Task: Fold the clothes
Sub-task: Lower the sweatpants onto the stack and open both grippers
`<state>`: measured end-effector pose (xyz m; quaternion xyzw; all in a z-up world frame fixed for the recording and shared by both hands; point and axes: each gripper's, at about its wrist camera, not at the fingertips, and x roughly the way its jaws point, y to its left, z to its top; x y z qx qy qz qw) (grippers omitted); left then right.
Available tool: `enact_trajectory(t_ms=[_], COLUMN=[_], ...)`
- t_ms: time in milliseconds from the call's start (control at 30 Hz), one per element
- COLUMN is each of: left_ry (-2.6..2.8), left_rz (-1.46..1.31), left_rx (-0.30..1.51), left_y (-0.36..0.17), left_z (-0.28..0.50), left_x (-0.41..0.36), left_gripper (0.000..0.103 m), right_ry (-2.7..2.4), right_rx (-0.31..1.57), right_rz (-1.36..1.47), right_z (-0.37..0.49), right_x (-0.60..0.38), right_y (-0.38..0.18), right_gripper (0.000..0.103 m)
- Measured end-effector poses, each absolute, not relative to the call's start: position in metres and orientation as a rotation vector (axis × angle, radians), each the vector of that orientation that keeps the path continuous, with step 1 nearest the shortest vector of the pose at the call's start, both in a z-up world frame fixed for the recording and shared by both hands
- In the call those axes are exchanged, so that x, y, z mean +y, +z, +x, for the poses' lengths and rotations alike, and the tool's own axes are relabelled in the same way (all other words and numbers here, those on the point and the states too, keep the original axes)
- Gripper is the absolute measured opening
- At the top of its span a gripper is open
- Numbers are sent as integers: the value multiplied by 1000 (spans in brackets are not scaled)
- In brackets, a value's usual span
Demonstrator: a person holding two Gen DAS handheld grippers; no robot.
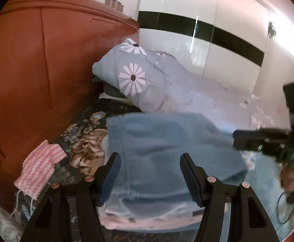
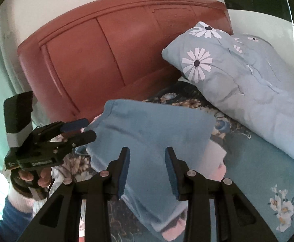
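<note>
A light blue garment with pink trim [image 1: 167, 151] lies folded on the bed, and it also shows in the right wrist view [image 2: 153, 133]. My left gripper [image 1: 150, 177] is open just above the garment's near part, holding nothing. It also shows in the right wrist view [image 2: 86, 130], jaws apart beside the garment's left edge. My right gripper [image 2: 148, 171] is open over the garment's near half, holding nothing. It also shows at the right of the left wrist view [image 1: 247, 139].
A grey-blue pillow with white daisies [image 1: 139, 74] leans behind the garment, also in the right wrist view [image 2: 237, 70]. A red-brown headboard [image 1: 46, 64] stands at the left. A pink-and-white striped cloth [image 1: 40, 167] lies at the bed's left. The dark floral bedspread [image 2: 268, 171] lies underneath.
</note>
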<state>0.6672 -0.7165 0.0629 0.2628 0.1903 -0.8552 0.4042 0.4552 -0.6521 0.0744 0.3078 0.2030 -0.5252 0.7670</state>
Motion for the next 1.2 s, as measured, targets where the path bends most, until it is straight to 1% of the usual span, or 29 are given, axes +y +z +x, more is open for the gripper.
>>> enact_trajectory(t_ms=[100,267,400,600,700,733,800,900,1000,1067,1167,1200], left_ry=[-2152,-2149,-2143,-2118,-2098,-2086,-2070,-2062,-2046,-2040,-2030,-2027], left_rz=[670,668,660,572,514,510,508,513,512,502,487,482], left_rx=[458,490,499,524,493,473,442,408,365,363,361,360], left_y=[54,39,35,52,62,63,65,68,70,67,63,62], left_z=[666,668,668,674,676,675,673,671,668,666,663,663], left_x=[-712,-713,-711,-693,-670,-663,-647,-624,-603,-592,-576,-571], left_gripper=[65,68,69,69,73,75,77,79,85,90,94,94], right_ry=[-1135,-1126,-1116,-1131,-1132,-1135,-1146,-1151,-1175,-1177,-1182,-1175], right_rx=[456,494,491,458,440,448,477,527,558,560,560,558], right_rz=[647,660,662,646,637,632,617,569,522,528,551,554], right_z=[459,462,463,464,465,467,471,478,483,483,482,482], right_x=[-643,-645,-646,-634,-618,-611,-601,-584,-568,-562,-554,-552], right_y=[68,44,37,55,63,63,64,65,68,67,63,62], right_gripper=[38,38,39,39,39,41,48,49,50,56,67,74])
